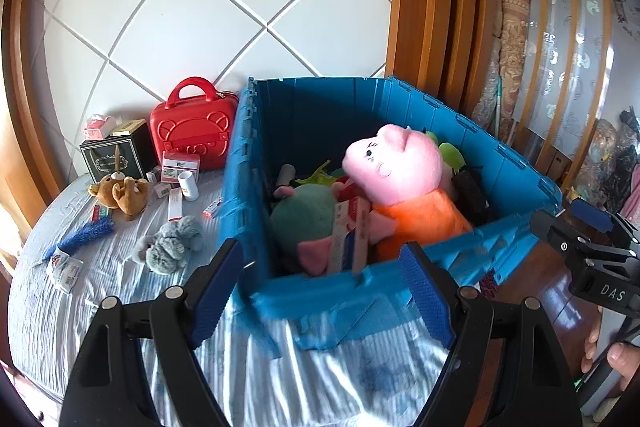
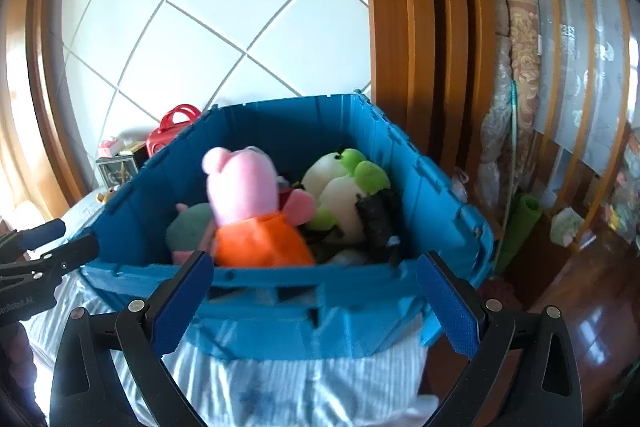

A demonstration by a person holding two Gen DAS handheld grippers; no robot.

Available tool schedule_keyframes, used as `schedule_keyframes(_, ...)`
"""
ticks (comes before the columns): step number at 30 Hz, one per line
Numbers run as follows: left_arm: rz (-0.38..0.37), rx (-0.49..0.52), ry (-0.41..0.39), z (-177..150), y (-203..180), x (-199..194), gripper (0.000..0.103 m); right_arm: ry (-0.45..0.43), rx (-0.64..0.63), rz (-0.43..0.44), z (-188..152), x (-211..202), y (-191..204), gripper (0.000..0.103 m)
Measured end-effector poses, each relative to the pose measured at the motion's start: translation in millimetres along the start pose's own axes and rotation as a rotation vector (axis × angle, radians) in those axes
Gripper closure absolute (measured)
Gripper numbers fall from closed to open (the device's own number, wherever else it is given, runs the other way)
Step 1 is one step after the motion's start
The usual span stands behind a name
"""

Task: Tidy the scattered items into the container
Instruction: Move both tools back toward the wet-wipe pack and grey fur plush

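Blue crate (image 1: 320, 301), pink pig plush (image 1: 400, 171) inside, green-white plush (image 2: 344, 183) beside

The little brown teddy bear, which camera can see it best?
The left wrist view. There the brown teddy bear lies in plain sight on the striped bed sheet, left of the blue bin. In the right wrist view the bin's wall hides it; only a brown scrap peeks out, maybe the bear.
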State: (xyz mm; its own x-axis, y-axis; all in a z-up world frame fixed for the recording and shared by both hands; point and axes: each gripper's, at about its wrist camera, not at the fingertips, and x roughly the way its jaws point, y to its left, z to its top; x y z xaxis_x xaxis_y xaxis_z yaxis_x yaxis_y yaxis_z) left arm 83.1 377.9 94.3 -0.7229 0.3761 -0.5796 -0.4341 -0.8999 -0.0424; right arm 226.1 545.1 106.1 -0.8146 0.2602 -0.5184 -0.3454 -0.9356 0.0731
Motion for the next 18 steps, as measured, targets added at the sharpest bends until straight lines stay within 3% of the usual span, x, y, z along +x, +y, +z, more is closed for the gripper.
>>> schedule_keyframes(8,-0.021,-0.004,0.001,-34,73,-51,0.023,-0.005,-0.005,-0.024,-21,-39,80,0.000)
schedule_keyframes(18,0.055,-0.079,0.037,-82,187,-97,0.023,0.019,-0.049,0.070,-53,-58,208,0.000)
